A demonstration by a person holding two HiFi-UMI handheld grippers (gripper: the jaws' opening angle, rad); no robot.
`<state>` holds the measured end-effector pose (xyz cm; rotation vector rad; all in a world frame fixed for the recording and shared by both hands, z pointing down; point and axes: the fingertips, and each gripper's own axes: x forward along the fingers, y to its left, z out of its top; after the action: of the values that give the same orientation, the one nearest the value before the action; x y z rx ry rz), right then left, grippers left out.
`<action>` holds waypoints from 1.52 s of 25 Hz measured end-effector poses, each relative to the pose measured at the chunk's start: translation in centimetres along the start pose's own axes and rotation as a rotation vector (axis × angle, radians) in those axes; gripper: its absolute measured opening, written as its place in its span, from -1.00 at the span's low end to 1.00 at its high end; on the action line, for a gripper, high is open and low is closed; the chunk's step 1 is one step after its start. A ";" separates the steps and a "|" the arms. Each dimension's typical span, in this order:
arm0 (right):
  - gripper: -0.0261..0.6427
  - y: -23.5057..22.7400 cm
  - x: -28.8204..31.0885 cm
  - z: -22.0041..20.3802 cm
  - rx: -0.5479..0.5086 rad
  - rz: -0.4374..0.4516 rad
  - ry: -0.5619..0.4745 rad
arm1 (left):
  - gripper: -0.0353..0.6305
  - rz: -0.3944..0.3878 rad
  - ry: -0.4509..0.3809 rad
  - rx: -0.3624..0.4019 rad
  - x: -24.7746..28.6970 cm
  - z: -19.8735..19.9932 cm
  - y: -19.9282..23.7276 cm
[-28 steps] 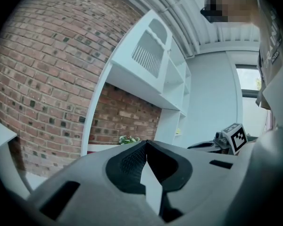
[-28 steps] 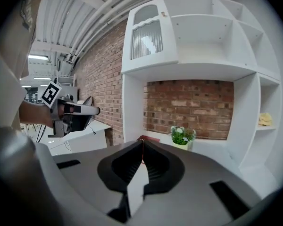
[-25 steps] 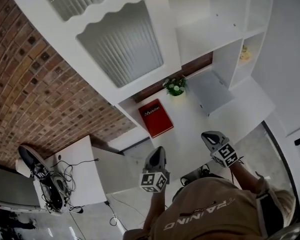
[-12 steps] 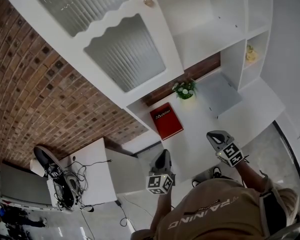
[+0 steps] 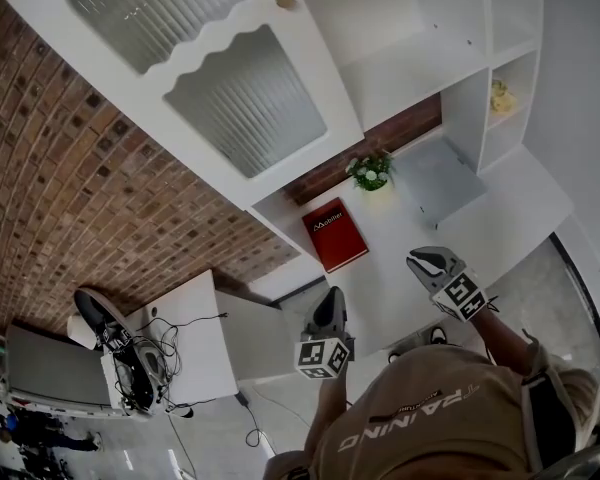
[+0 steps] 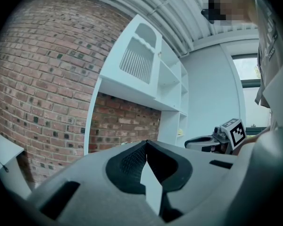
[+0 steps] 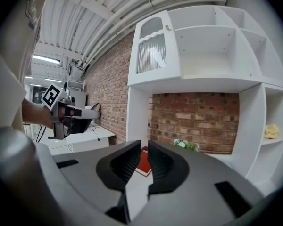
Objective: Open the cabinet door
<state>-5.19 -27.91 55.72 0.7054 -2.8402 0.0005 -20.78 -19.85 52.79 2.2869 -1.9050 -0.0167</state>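
Observation:
The white cabinet door [image 5: 245,98] with ribbed glass panes is closed, and a small brass knob [image 5: 283,1] sits at its edge beside the open shelves. It also shows in the right gripper view, door [image 7: 151,46] and knob [image 7: 168,28]. My left gripper [image 5: 332,296] is held in front of me, far below the door, its jaws shut and empty [image 6: 146,144]. My right gripper [image 5: 423,259] is level with it to the right, jaws shut with nothing between them [image 7: 144,143]. Neither touches the cabinet.
On the white counter [image 5: 480,228] under the shelves lie a red book [image 5: 334,234], a small flowering plant [image 5: 371,171] and a grey flat panel [image 5: 440,180]. A yellow item [image 5: 498,95] sits in a side shelf. A desk with cables [image 5: 170,348] stands left by the brick wall [image 5: 70,188].
The right gripper has lifted slightly; the left one has barely moved. The head view has shifted a little. The door stays closed.

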 end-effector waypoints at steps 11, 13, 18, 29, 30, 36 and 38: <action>-0.47 -2.7 0.0 3.6 -0.052 -0.027 -0.079 | -0.87 -0.002 -0.054 0.025 1.7 2.5 0.0; -0.47 -3.1 0.0 4.7 -0.064 -0.029 -0.107 | -0.87 -0.005 -0.065 0.034 2.0 3.2 0.2; -0.47 -5.4 0.0 10.2 -0.130 -0.082 -0.200 | -0.87 -0.012 -0.074 0.056 2.6 4.4 0.3; -0.50 -8.4 -0.1 29.0 -0.370 -0.196 -0.463 | -0.87 -0.064 -0.117 0.125 5.3 10.7 -0.8; -0.51 -8.7 -0.1 30.4 -0.375 -0.204 -0.479 | -0.87 -0.066 -0.118 0.135 5.6 11.5 -0.8; -0.57 -9.7 -0.6 38.8 -0.414 -0.248 -0.558 | -0.87 -0.098 -0.167 0.247 7.2 18.7 -1.4; -0.58 -9.8 -0.6 40.8 -0.430 -0.252 -0.573 | -0.87 -0.111 -0.182 0.277 7.7 21.0 -1.8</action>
<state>-8.59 -38.40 15.24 1.0849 -3.0547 -0.9629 -19.98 -29.55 32.57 2.6543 -1.9708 0.0282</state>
